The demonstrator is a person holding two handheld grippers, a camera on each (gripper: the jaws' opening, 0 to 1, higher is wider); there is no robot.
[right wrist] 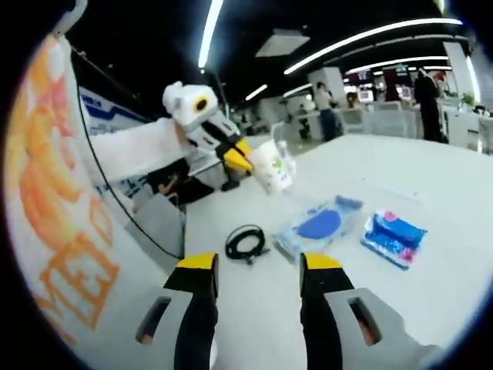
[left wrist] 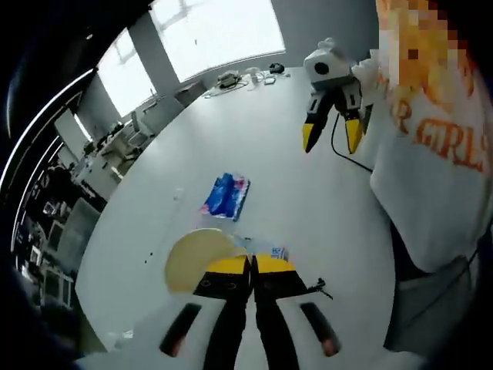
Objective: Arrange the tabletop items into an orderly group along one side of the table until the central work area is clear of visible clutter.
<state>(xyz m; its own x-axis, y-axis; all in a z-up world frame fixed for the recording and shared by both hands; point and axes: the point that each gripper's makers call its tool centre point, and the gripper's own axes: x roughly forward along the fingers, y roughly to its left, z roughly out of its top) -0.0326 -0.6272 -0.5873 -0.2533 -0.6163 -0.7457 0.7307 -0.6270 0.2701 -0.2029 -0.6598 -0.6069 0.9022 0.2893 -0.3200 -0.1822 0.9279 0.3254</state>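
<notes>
Holding a paper cup (right wrist: pixel 271 166) up off the table, the left gripper (right wrist: pixel 240 158) is clamped on its rim with both yellow tips pinched tight. In the left gripper view that gripper's own jaws sit pressed together at the bottom with the cup's pale round wall (left wrist: pixel 194 257) bulging out to their left, so it's a rim grab rather than a squeeze around the body. Makes sense to me: a thin cup would crush if you took it by the sides.

The right gripper (right wrist: pixel 256 266) has its jaws spread apart with nothing between them, hanging over the white table (right wrist: pixel 431 177). It's aimed roughly at a coiled black cable (right wrist: pixel 245 243) lying just ahead, so my guess is that's its next pick.

Further out, a clear pouch with a blue patch (right wrist: pixel 317 226) lies next to the cable, and a blue tissue pack (right wrist: pixel 393 237) sits just beside that. All three are loose in the middle of the table, none lined up along an edge yet. So the tidy-up looks early, with the cup being the one item in transit.
</notes>
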